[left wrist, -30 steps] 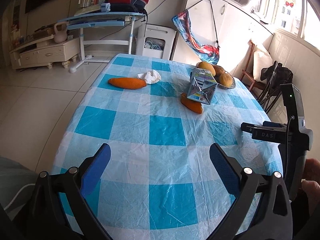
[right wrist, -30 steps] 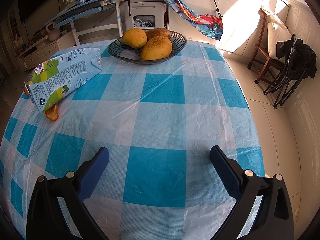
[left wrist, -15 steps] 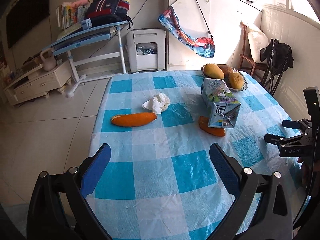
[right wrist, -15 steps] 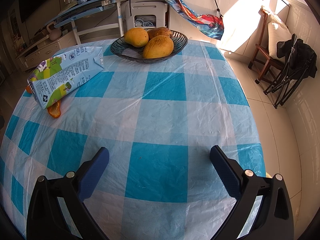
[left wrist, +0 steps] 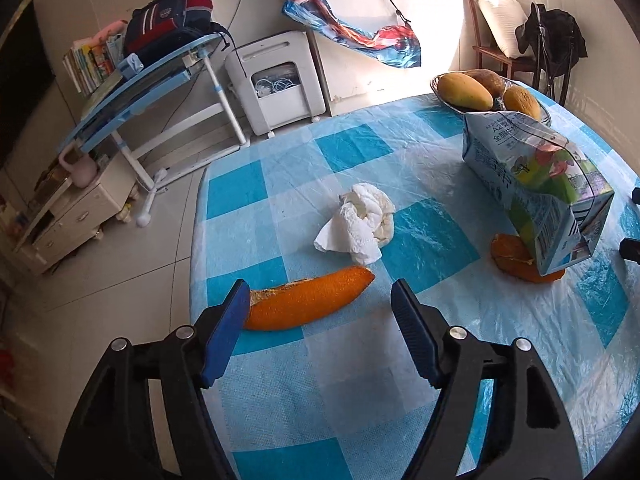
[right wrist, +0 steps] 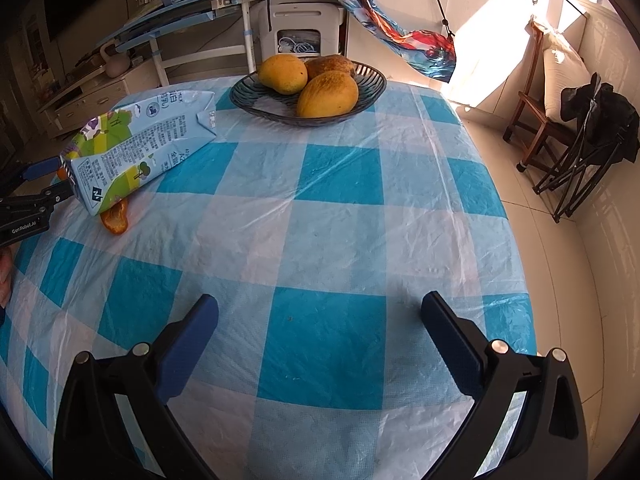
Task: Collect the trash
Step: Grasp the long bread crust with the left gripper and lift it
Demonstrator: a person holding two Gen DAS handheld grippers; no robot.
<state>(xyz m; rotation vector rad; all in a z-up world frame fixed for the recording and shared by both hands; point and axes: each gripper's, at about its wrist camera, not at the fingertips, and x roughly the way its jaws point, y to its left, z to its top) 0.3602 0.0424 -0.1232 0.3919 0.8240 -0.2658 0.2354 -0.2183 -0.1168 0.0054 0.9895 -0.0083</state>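
Sunlight pours across a living room with tiled floor, and a table (left wrist: 400, 380) under a blue-and-white checked plastic cloth takes centre stage. Trash is scattered on it: a long strip of orange peel (left wrist: 308, 300) near the edge on the left-hand side, a crumpled white tissue (left wrist: 360, 224) just beyond it, and a flattened milk carton (left wrist: 536, 184) lying on top of a second piece of peel (left wrist: 516, 260). Behind the carton sits a dark bowl (right wrist: 256, 100) of mangoes, which is no trash at all.

Now the left claw (left wrist: 318, 320) is right over that long peel, and its jaws are closing as we watch. The peel lies between them but is not pinched yet; the left finger (left wrist: 224, 336) sits at the peel's blunt end, while the right finger (left wrist: 414, 336) stands clear of the pointed tip. Here is the crux: the peel's long axis runs almost straight across from finger to finger, so the jaws look set to squeeze it end to end, not across its narrow width. That could buckle or skid the strip, so I'd say a roll of the wrist or a shift toward the middle would make a surer pick.

Over on the other side, the right claw (right wrist: 320, 344) hangs above bare cloth with its fingers wide apart and nothing between them. The carton lies well off to its left, so the left hand is clearly the nearer one for this peel.
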